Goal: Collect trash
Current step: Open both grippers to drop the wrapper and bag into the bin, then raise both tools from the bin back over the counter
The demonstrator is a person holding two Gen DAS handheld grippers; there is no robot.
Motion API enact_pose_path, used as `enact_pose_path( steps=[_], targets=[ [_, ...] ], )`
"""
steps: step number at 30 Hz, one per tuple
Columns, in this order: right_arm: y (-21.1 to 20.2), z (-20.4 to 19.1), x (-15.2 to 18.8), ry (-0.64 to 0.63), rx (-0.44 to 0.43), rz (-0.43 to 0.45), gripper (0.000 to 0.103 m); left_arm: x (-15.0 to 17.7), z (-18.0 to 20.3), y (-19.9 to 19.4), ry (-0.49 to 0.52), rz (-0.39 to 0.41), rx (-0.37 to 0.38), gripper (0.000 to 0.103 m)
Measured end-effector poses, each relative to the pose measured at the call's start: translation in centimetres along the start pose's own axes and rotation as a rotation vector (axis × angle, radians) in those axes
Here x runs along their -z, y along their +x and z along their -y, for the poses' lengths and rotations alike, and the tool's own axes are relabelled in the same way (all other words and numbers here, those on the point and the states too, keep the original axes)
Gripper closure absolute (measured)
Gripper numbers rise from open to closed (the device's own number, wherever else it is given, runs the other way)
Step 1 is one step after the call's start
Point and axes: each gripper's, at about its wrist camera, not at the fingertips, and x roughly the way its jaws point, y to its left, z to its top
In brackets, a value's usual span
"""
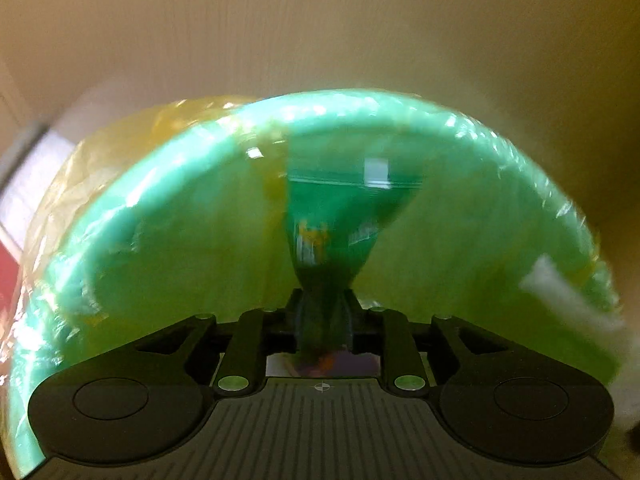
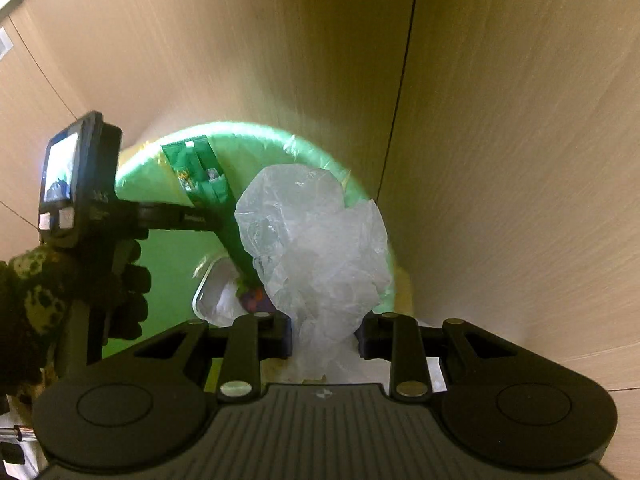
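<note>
Green bin (image 2: 168, 264), centre frame, holds a foil tray (image 2: 218, 292); left gripper (image 1: 324, 320) grasps a green wrapper (image 1: 340, 216), right gripper (image 2: 324, 334) clear plastic film (image 2: 316, 240).

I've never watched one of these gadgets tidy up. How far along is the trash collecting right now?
Partly done: a white tray already lies inside the green bin. In hand: the left gripper has a green wrapper between its fingers, and the right gripper holds crumpled clear plastic, both over the bin's mouth. Left: dropping both in.
</note>
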Motion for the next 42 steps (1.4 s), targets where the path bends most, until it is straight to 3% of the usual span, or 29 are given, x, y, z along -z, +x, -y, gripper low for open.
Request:
enact_pose_path(
  steps=[4,8,12,15,20,24,28,37,42],
  targets=[
    [1.1,-1.5,-1.2,-0.032,-0.061,-0.029,0.076,-0.8,-1.8,-3.2,-0.06,-0.021,0.057,0.081],
    [3.3,-4.3,-2.3,-0.11,-0.109,-0.047,0.074,-2.7,-4.4,-7.9,-0.113,0.039,0.139,0.081],
    [6.5,-6.2,-3.1,-0.197,-0.151,-0.108,0.054,-4.4,-5.9,-11.6,-0.135,0.107,0.135,0.081],
    [6.6,-6.7,-3.8,-0.206,-0.147,-0.142,0.054,-4.6,-6.8,-13.6,-0.146,0.13,0.117,0.081],
    [0.9,-5.1,-4.6,-0.196,-0.074,-0.07,0.054,-6.0,-7.6,-17.3,-0.153,0.151,0.094,0.081],
    [-6.2,-3.1,-4.9,-0.154,0.027,0.097,0.054,-7.1,-7.0,-21.8,-0.1,0.17,0.091,0.081],
    [-13.8,-0.8,-4.5,-0.153,0.181,0.308,0.054,-7.9,-5.0,-27.0,-0.022,0.22,0.104,0.081],
    [-24.4,1.7,-4.4,-0.102,0.308,0.45,0.055,-11.7,-0.5,-38.4,0.101,0.331,0.183,0.081],
    [-27.9,1.0,-4.6,-0.123,0.386,0.552,0.055,-12.7,3.2,-41.3,0.192,0.383,0.264,0.081]
  ],
)
